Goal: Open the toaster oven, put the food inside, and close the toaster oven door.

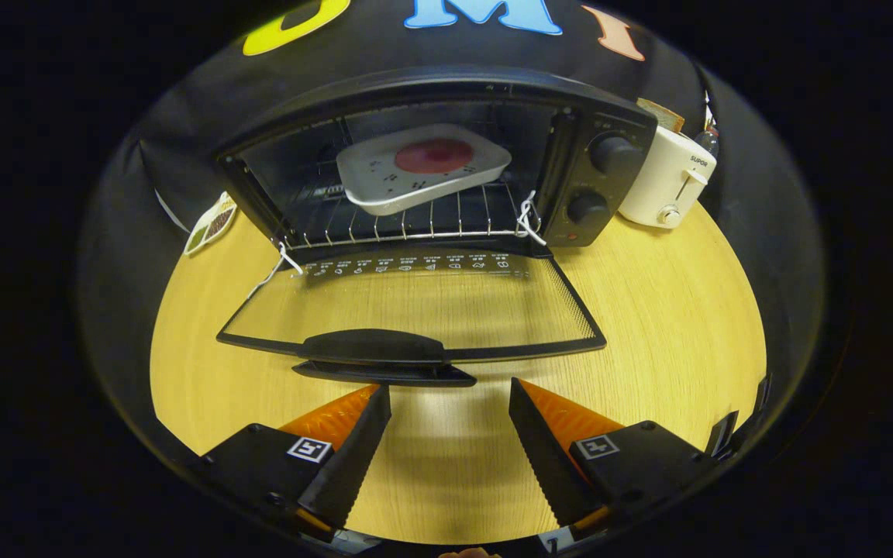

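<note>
Toaster oven, black and boxy (446, 155), holds the white plate (423, 167); your tongs (450, 403) gape empty, lined up under its door handle (373, 346).

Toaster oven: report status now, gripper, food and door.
Gripper open, empty, fingers just short of the door handle. Toaster oven door down flat on the table. Plate of food on the rack inside. Nothing blocking the door.

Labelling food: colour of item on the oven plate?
Dark red food, on white plate; gripper view.
</note>
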A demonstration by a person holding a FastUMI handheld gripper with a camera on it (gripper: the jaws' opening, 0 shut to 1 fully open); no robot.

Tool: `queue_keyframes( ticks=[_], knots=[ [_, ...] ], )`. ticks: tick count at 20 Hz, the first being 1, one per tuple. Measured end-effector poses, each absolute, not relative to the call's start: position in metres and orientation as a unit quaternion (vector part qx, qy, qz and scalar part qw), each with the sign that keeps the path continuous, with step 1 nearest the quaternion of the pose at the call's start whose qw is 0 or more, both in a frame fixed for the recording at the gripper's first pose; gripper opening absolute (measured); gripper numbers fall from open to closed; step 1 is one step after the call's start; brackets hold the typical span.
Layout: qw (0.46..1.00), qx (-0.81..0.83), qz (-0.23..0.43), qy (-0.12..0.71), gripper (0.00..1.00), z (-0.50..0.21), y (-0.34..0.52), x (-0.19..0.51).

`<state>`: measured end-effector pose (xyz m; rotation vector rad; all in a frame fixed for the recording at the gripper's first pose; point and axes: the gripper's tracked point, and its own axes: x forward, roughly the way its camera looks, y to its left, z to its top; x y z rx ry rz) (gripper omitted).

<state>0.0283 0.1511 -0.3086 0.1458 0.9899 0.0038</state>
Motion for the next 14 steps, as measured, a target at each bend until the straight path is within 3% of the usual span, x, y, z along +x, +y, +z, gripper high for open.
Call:
queue_keyframes(
  ticks=[6, 14],
  knots=[
    [0.911, 0.09, 0.0, 0.402, 0.99, -0.242, 0.15, 0.059],
    [0.975, 0.059, -0.007, 0.215, 0.98, -0.086, 0.121, 0.059]
  ],
)
